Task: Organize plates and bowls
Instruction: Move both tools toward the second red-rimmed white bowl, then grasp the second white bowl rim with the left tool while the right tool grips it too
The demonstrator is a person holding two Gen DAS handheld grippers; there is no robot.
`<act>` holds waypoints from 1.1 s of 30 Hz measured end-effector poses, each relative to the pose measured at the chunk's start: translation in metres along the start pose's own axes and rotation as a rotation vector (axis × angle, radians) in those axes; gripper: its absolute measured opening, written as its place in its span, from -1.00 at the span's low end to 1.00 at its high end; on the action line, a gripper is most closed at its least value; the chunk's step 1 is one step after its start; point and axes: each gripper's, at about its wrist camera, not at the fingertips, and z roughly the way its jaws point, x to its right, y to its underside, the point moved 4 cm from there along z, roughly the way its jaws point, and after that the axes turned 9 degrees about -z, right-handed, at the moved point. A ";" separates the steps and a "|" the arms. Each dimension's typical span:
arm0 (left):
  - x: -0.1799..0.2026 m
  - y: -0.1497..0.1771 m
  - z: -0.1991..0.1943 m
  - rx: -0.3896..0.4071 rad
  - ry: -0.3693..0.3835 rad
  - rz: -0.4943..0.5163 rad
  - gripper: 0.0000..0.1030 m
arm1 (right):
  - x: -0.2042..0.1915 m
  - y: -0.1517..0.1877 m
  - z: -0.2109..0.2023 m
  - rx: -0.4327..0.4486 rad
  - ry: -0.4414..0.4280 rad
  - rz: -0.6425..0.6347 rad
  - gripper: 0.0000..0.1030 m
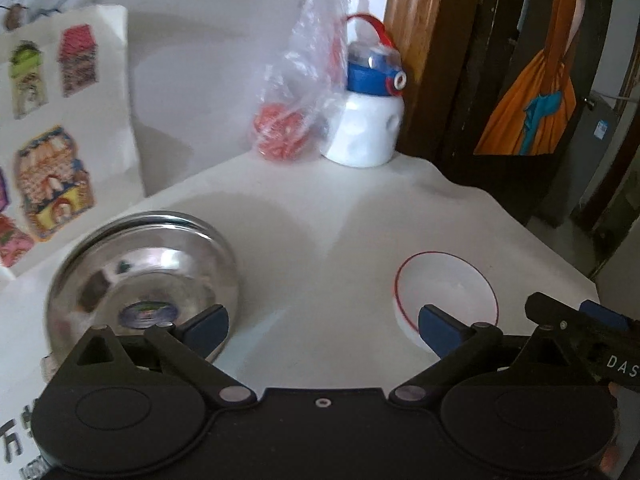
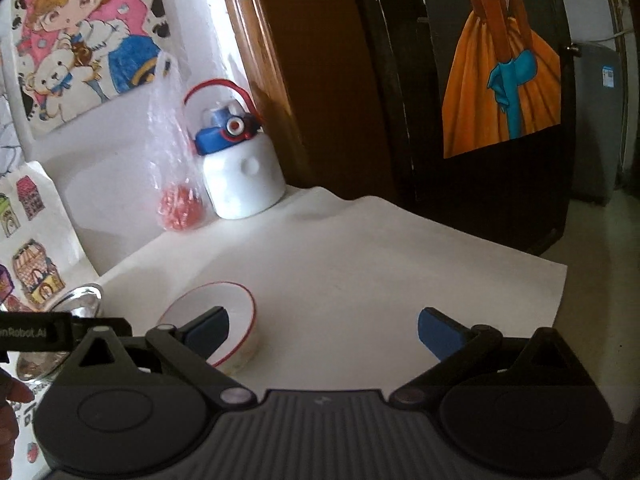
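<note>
A shiny steel bowl (image 1: 140, 280) sits on the white table at the left of the left wrist view, its edge behind my left finger. A white bowl with a red rim (image 1: 446, 292) sits at the right, behind my right finger. My left gripper (image 1: 323, 330) is open and empty, between the two bowls. In the right wrist view the white bowl (image 2: 216, 316) lies by the left finger and the steel bowl (image 2: 82, 300) shows at the far left. My right gripper (image 2: 323, 330) is open and empty, to the right of the white bowl.
A white bottle with a blue lid and red handle (image 1: 370, 116) and a plastic bag of red things (image 1: 292, 120) stand at the table's back by the wall. A stickered white bag (image 1: 52, 152) stands at the left. The table edge (image 2: 560, 292) drops off at the right.
</note>
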 end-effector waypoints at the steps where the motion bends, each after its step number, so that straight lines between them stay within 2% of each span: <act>1: 0.001 -0.001 0.006 -0.008 0.005 -0.004 0.96 | 0.001 0.000 0.004 -0.005 0.002 -0.003 0.99; 7: 0.005 -0.006 0.034 -0.031 0.008 -0.022 0.96 | -0.003 0.000 0.019 -0.026 -0.013 -0.026 0.97; 17: 0.014 -0.007 0.051 -0.027 0.004 0.037 0.77 | -0.015 0.002 0.029 -0.043 -0.038 -0.050 0.65; 20: 0.014 -0.008 0.055 -0.034 0.005 0.042 0.59 | -0.020 0.003 0.030 -0.045 -0.059 -0.054 0.49; 25: 0.016 -0.007 0.058 -0.058 0.058 0.049 0.25 | -0.029 0.003 0.029 -0.050 -0.105 -0.058 0.15; 27: 0.020 -0.006 0.059 -0.071 0.084 0.058 -0.04 | -0.031 0.004 0.029 -0.061 -0.135 -0.044 0.05; 31: 0.027 -0.006 0.061 -0.106 0.132 0.061 -0.42 | -0.033 0.005 0.028 -0.065 -0.167 -0.014 -0.06; 33: 0.030 -0.006 0.062 -0.121 0.153 0.059 -0.61 | -0.033 0.006 0.029 -0.066 -0.182 0.007 -0.25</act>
